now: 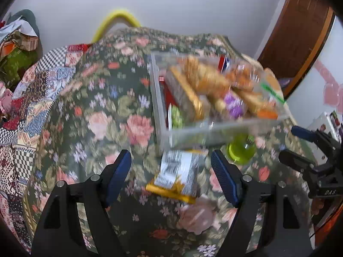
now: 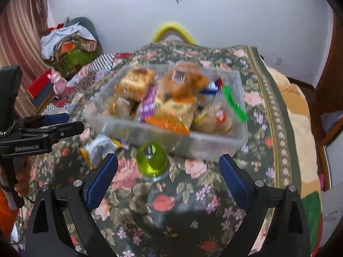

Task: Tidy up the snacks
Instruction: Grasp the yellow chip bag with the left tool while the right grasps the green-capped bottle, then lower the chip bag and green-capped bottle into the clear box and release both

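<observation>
A clear plastic bin (image 1: 163, 115) (image 2: 240, 98) full of wrapped snacks sits on a floral cloth. A yellow-edged snack packet (image 1: 178, 175) (image 2: 100, 147) lies on the cloth in front of the bin, between the fingers of my left gripper (image 1: 171, 169), which is open and above it. A green jelly cup (image 1: 241, 150) (image 2: 152, 160) stands beside the packet. My right gripper (image 2: 168, 169) is open and empty, with the jelly cup just ahead between its fingers. Both views are blurred.
The floral cloth (image 1: 96, 111) (image 2: 193, 203) covers the surface, with a patchwork quilt (image 1: 27, 107) to the left. A pile of clothes (image 2: 68, 42) lies at the back left. A wooden door frame (image 1: 300, 42) stands at the right.
</observation>
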Demonstrator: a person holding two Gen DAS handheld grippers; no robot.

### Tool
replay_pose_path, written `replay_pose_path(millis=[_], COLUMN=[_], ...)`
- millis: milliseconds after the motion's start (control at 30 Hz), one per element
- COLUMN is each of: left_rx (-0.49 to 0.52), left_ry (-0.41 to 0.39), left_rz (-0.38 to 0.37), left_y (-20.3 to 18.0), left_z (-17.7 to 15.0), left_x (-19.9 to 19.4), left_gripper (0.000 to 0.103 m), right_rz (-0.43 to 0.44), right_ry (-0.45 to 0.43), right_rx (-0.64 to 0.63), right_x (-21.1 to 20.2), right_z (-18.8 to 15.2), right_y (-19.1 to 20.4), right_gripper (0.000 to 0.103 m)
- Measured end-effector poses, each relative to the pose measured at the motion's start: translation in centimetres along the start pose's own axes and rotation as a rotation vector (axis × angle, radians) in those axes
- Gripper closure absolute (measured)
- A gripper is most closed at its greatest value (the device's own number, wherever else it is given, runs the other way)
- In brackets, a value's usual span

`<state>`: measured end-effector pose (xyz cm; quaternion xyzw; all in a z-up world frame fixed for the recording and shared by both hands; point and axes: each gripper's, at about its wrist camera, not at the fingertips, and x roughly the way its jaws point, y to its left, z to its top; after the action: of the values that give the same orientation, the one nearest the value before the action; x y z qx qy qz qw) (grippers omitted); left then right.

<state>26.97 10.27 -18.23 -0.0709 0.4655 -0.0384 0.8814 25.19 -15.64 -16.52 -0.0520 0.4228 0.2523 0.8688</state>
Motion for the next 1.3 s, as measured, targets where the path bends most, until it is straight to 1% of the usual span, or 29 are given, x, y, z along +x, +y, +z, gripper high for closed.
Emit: replay_pose_path(millis=[100,133,267,367,433,533,567,600,667,700,767,833,867,1033,1133,1300], left_rx=[0.01,0.011,0.017,0.016,0.011,0.02,0.025,0.031,0.04,0.04,0.045,0.057,0.059,0.073,0.079,0.088], left_ry=[0.04,0.053,0.09,0.105,0.109,0.112,0.103,0.094,0.081,0.078,0.071,0.056,0.05,0.021,-0.007,-0.066], left_rz=[-0.009,-0.016,-0.046,-0.067,-0.069,-0.065,-0.062,-0.06,-0.059,-0.064,-0.068,-0.065,-0.064,-0.057,-0.066,-0.071], left_y=[0.0,0.0,-0.2,-0.2,-0.1,-0.3,-0.3,-0.4,-0.6,-0.6,-0.8,-0.9,-1.0,-1.8,-2.2,-2.9], left_z=[-1.0,-1.3,-1.8,-1.9,-1.9,-2.0,-2.0,-2.1,-2.1,-2.2,-2.4,-2.6,-2.8,-3.4,-3.5,-2.5], left_x=[1.5,2.1,4.0,5.1,5.8,6.8,6.8,6.7,6.6,6.5,6.2,5.5,5.1,2.3,0.2,-3.0], left_gripper=[0.026,0.026,0.026,0.026,0.026,0.027,0.029,0.031,0.045,0.046,0.052,0.053,0.054,0.055,0.055,0.055], right_rz=[-0.002,0.004,0.03,0.043,0.048,0.044,0.045,0.045,0.056,0.051,0.045,0.051,0.056,0.056,0.064,0.066], right_ry=[0.03,0.045,0.086,0.105,0.114,0.124,0.126,0.128,0.129,0.125,0.117,0.113,0.108,0.097,0.082,0.03], right_rx=[-0.011,-0.016,-0.027,-0.023,-0.017,-0.012,-0.013,-0.016,-0.017,-0.021,-0.034,-0.048,-0.05,-0.059,-0.052,-0.047], right_x=[1.2,1.7,3.2,4.3,4.9,5.5,5.6,5.7,5.9,5.9,5.8,5.5,5.4,4.2,3.1,0.6], right_z=[-0.6,-0.6,-0.6,-0.2,-0.1,0.1,0.1,0.2,0.2,0.2,0.1,-0.1,-0.1,-0.6,-0.9,-0.6], right_y=[0.3,0.4,1.1,1.3,1.5,1.7,1.8,1.9,2.2,2.3,2.6,2.6,2.6,2.6,2.5,2.4], right_gripper=[0.009,0.011,0.027,0.033,0.034,0.042,0.046,0.049,0.057,0.057,0.057,0.058,0.059,0.06,0.06,0.06])
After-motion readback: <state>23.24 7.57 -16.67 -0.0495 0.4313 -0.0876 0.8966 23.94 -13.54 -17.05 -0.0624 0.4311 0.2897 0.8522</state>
